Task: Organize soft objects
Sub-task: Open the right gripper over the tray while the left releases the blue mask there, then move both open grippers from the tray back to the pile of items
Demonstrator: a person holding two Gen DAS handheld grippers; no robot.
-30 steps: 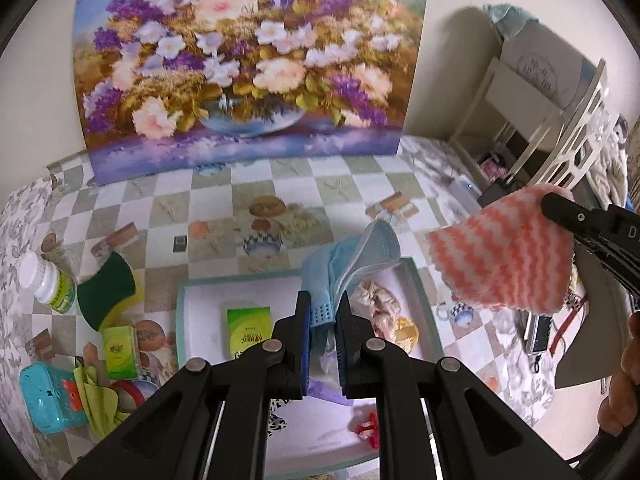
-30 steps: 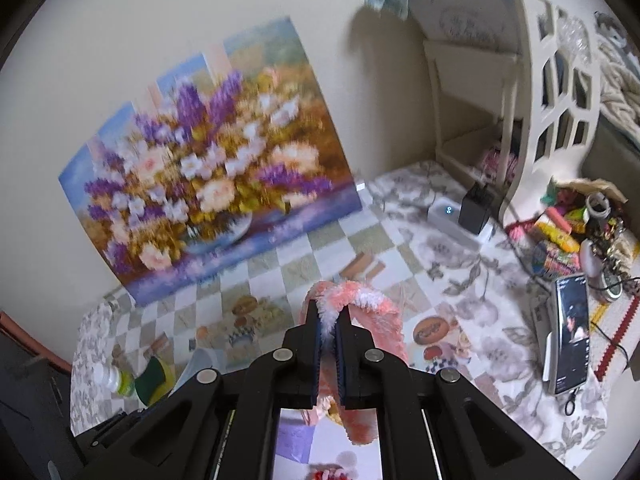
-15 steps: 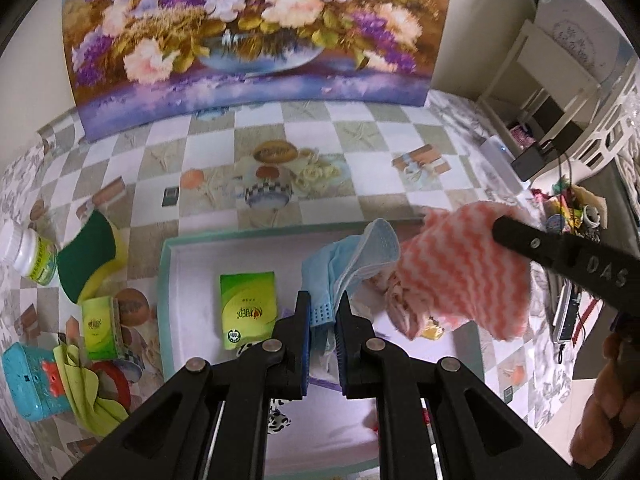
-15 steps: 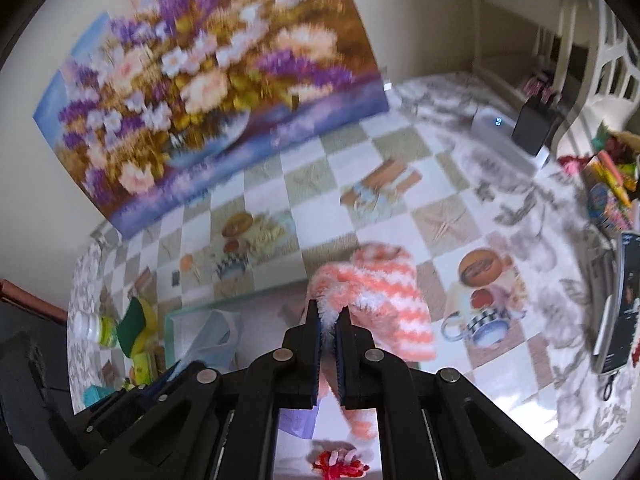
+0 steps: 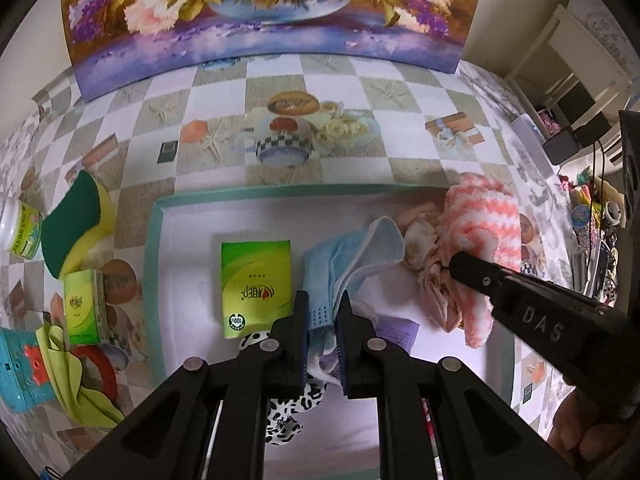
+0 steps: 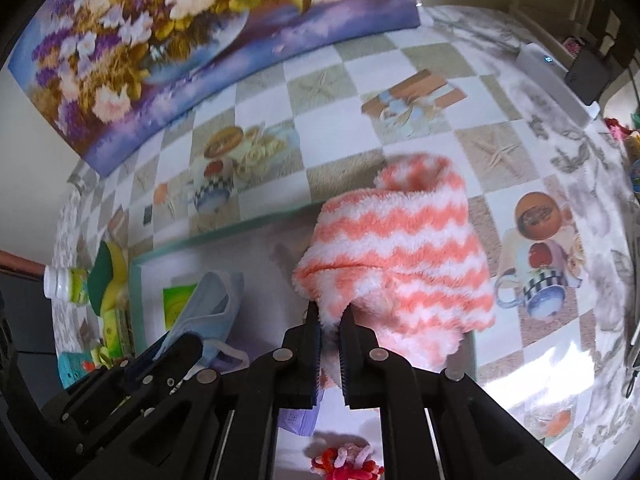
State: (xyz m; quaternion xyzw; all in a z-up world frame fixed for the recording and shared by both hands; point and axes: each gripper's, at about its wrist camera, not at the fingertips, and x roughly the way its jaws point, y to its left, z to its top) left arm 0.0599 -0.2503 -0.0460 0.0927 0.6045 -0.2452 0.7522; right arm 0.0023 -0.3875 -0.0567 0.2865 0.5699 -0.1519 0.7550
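L hand-held gripper (image 5: pixel 323 314) pinches thin blue face mask (image 5: pixel 352 254) mid-tray (image 5: pixel 156 240); R hand-held gripper (image 6: pixel 330 330) clamps fluffy coral/white zigzag cloth (image 6: pixel 396 248) (draped over tray's far-right corner).

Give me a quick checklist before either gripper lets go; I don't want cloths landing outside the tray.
1. Right gripper shut on the striped cloth: ok.
2. Striped cloth fully over the tray: not ok; its far end drapes past the back rim.
3. Left gripper shut on the blue mask: ok.
4. Blue mask over the tray: ok.
5. Mask touching the tray floor: cannot tell.
6. Landing spot free: not ok; a pale crumpled cloth lies under the striped one.
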